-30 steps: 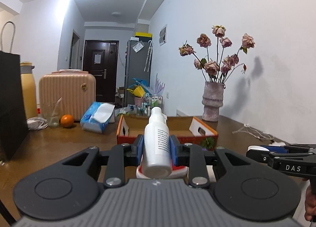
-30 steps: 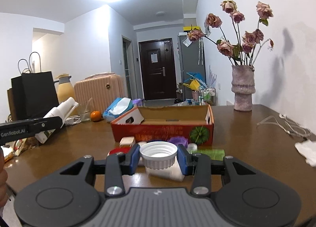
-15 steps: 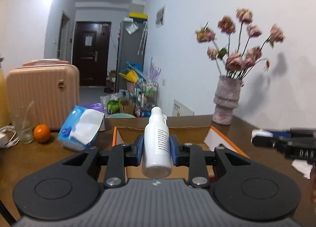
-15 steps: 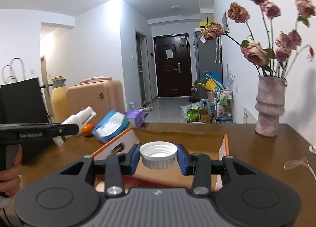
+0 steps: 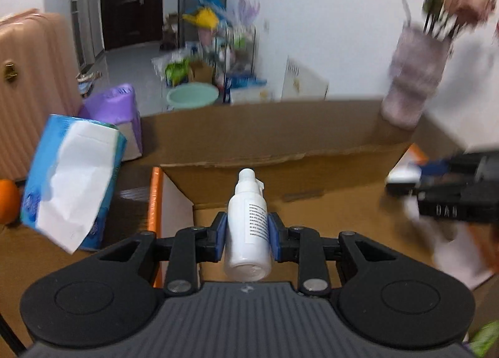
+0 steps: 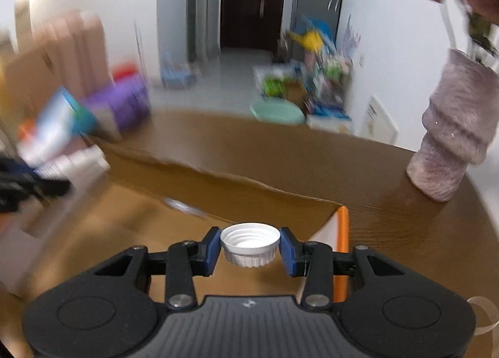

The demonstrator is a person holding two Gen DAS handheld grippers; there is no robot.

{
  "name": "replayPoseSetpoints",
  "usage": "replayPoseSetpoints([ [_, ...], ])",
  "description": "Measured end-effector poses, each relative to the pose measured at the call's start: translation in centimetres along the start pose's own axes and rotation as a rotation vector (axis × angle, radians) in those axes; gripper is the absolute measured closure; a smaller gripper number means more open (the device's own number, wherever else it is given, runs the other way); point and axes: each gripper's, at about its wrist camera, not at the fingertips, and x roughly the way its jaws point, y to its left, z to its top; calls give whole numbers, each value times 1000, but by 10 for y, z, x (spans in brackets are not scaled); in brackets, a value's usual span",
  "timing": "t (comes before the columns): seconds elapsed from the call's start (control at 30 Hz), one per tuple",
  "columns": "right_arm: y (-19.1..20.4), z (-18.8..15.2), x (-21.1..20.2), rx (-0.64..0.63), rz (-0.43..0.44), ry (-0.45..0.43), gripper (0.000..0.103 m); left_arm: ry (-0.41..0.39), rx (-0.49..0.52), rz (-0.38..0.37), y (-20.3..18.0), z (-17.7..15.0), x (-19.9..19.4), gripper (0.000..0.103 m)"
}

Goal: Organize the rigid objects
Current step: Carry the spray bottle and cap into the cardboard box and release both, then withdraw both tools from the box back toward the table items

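Both my claws have swung forward over the cardboard box (image 5: 280, 146) since a second ago, when they hung short of it with small items on the counter in front; now its brown floor fills the lower half of each view. One counter (image 6: 389, 202), dark wood, carries the box; its far edge runs just behind the box's back wall, with open floor beyond. The box's back wall has a ragged top edge, and the orange right rim (image 6: 343, 233) sits just beside my right claw. Inside, the box floor looks mostly bare, giving room to move between the walls. One pale vase (image 6: 452, 140) stands on the counter right of the box, apart from it. One blue-and-white tissue pack (image 5: 71, 180) lies left of the box. My left claw (image 5: 248, 233) is clenched on one white spray bottle (image 5: 248, 227), nozzle pointing away. My right claw (image 6: 249, 249) grasps one white screw cap (image 6: 249, 245), open side up, above the box's right corner.
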Motion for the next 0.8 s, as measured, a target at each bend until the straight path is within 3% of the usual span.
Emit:
replayPoseSetpoints([
  [0.13, 6, 9, 35, -59, -42, 112, 64, 70, 35, 41, 1, 0, 29, 75],
  [0.23, 5, 11, 49, -58, -62, 152, 61, 110, 17, 5, 7, 1, 33, 73],
  [0.33, 15, 10, 50, -99, -93, 140, 42, 108, 20, -11, 7, 0, 32, 68],
  [0.47, 26, 9, 51, -157, -114, 143, 39, 106, 21, -10, 7, 1, 29, 65],
  [0.53, 28, 10, 45, -152, -109, 143, 39, 104, 16, 4, 8, 3, 23, 51],
  [0.67, 28, 16, 24, -142, -102, 127, 38, 88, 5, 19, 11, 10, 1, 47],
  [0.73, 24, 21, 14, -137, -103, 113, 38, 65, 2, 32, 12, 12, -16, 36],
  [0.8, 25, 24, -5, -137, -109, 89, 38, 36, 2, 49, 10, 15, -35, 32],
])
